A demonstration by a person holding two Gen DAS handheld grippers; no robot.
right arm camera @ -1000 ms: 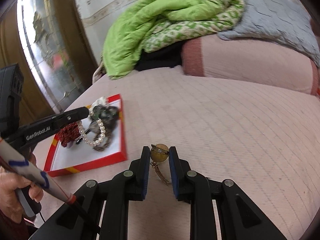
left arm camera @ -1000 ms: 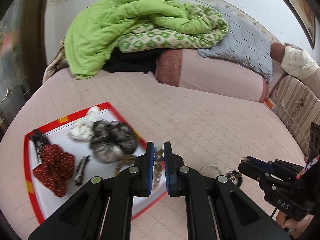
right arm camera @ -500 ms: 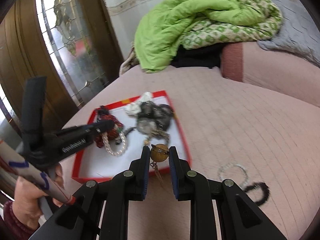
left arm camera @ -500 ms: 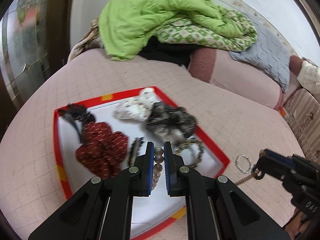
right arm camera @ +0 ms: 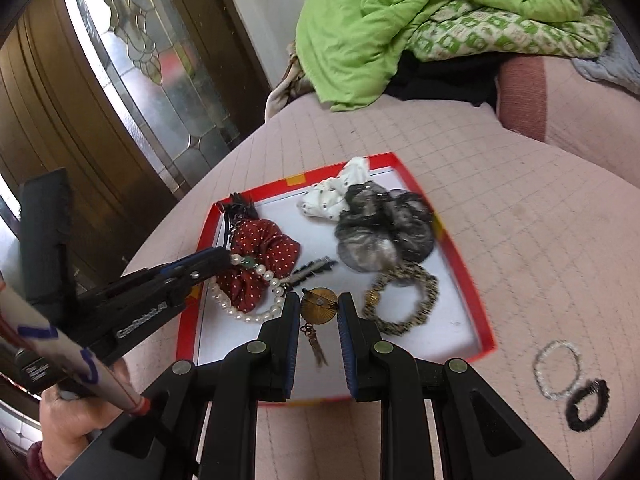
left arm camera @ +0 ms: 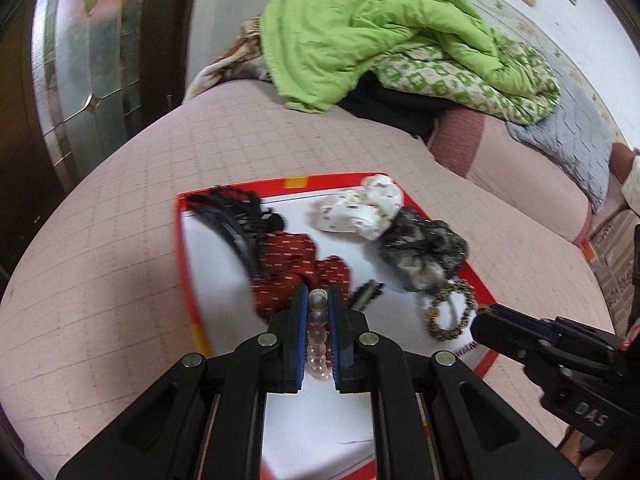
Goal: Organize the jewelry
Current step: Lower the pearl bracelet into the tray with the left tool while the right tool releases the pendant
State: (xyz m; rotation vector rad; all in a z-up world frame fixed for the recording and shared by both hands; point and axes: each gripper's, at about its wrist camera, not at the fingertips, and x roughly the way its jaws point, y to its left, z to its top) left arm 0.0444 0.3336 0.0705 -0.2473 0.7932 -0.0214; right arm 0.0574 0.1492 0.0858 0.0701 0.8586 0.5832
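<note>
I have a piece in each hand. My left gripper (left arm camera: 318,312) is pinched tight on the pearl bracelet (right arm camera: 248,308), whose loop hangs over the red dotted scrunchie (right arm camera: 260,264) at the tray's left side. My right gripper (right arm camera: 319,312) is clamped on the gold fan brooch (right arm camera: 319,306), its little tassel dangling over the near part of the red-rimmed tray (right arm camera: 476,320). Next I judge both should go down onto bare white floor: the brooch in the near gap left of the leopard hair tie (right arm camera: 404,304), the pearls nearer the left rim, clear of the scrunchie (beads snag fabric easily). I'd get low before spreading either pair of jaws. The clear bead bracelet (right arm camera: 558,368) and black hair tie (right arm camera: 588,404) lie on the bed, right of the tray.
</note>
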